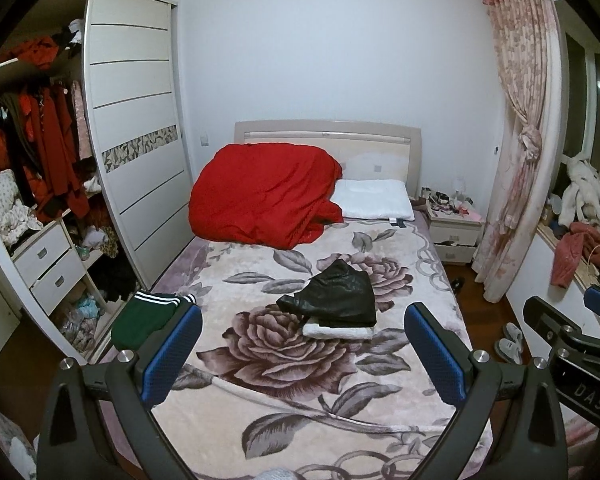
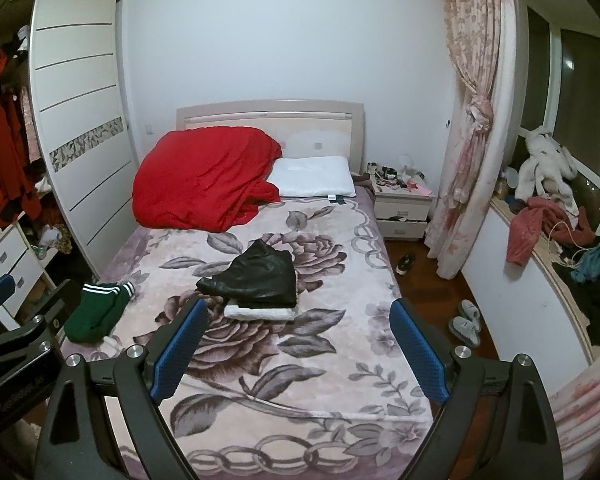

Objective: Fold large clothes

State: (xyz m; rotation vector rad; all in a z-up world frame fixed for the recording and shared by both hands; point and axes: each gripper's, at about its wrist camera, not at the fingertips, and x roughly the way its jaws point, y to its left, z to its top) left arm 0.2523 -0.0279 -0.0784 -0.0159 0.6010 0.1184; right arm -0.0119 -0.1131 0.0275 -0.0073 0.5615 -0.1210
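A folded black leather-like garment (image 1: pixel 334 294) (image 2: pixel 256 280) lies on a folded white garment (image 1: pixel 336 332) (image 2: pixel 258 313) in the middle of the floral bed blanket (image 1: pixel 292 392) (image 2: pixel 300 380). A green garment with white stripes (image 1: pixel 144 318) (image 2: pixel 96 310) lies bunched at the bed's left edge. My left gripper (image 1: pixel 302 344) is open and empty, held above the foot of the bed. My right gripper (image 2: pixel 298 340) is open and empty beside it. Each gripper shows at the edge of the other's view.
A red duvet (image 1: pixel 260 196) and white pillow (image 1: pixel 374 200) lie at the head of the bed. An open wardrobe (image 1: pixel 40 200) full of clothes stands left. A nightstand (image 1: pixel 456 228), curtain (image 1: pixel 516 160), slippers (image 2: pixel 466 320) and a cluttered window ledge (image 2: pixel 548 232) are to the right.
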